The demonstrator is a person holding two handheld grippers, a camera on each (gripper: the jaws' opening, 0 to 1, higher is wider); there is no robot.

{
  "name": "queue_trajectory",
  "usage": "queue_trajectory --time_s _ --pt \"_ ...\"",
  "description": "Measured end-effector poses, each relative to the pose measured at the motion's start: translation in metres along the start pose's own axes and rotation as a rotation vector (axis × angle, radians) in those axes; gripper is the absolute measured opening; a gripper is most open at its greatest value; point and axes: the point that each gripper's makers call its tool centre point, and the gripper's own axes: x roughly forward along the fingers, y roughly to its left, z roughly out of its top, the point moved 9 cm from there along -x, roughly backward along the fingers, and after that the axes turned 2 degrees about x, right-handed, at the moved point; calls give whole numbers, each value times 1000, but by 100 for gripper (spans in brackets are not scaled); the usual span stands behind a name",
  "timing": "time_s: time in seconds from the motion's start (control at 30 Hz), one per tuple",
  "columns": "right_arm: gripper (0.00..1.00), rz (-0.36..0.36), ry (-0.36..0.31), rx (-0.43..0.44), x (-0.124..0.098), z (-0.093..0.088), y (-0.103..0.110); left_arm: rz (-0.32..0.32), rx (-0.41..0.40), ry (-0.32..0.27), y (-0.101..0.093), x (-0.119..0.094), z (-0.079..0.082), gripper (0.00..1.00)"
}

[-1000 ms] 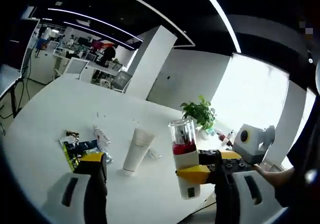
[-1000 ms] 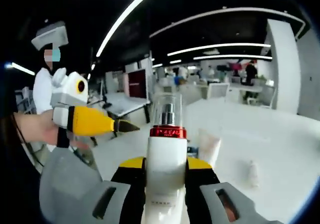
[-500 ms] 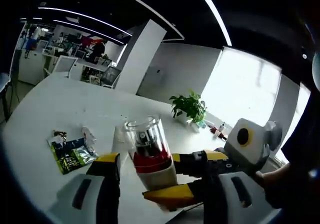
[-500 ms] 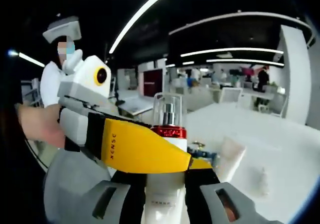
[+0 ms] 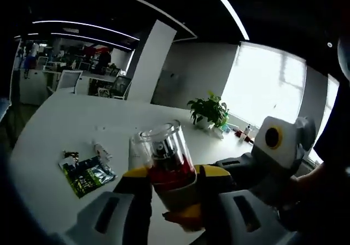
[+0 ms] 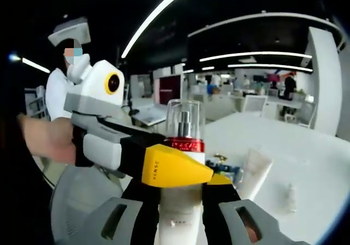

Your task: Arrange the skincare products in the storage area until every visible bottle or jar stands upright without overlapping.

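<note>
both fingers clenched on the pump bottle [image 6: 183, 163]; my left gripper [image 5: 167, 198] crosses in front of my right gripper [image 6: 183, 212]. sachet [image 5: 86, 174], tube [image 6: 256, 173] on tabletop [image 5: 65, 124]; plant [image 5: 208, 109] beyond.

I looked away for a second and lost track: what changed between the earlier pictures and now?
The left claw came in from the side and now brackets the pump bottle, just below its red collar; whether it grips is unclear. The right claw stays shut on the bottle's white body, upright. The tube and sachets lie unmoved on the table.
</note>
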Motion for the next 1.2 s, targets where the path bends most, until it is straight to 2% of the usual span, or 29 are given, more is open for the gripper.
queue_trajectory --time_s 0.2,0.4,0.7,0.8,1.0,1.13,1.2 --pt "22 5 1 7 -1 0 0 -11 9 26 -2 -1 3 27" --pt "22 43 12 18 -3 0 2 -18 87 75 -7 -3 5 25" --pt "23 101 19 -7 -8 -4 0 -61 127 108 -6 -3 4 25" --pt "23 132 3 -4 -11 -4 -2 -90 164 128 -8 -3 8 25" --pt "24 217 -34 22 -17 -1 -7 -160 183 133 -12 -4 13 25" --pt "26 303 -45 27 -22 0 -9 -240 188 135 -19 -5 14 25" --pt "28 375 -55 46 -25 1 -9 -293 186 138 -23 -7 15 25"
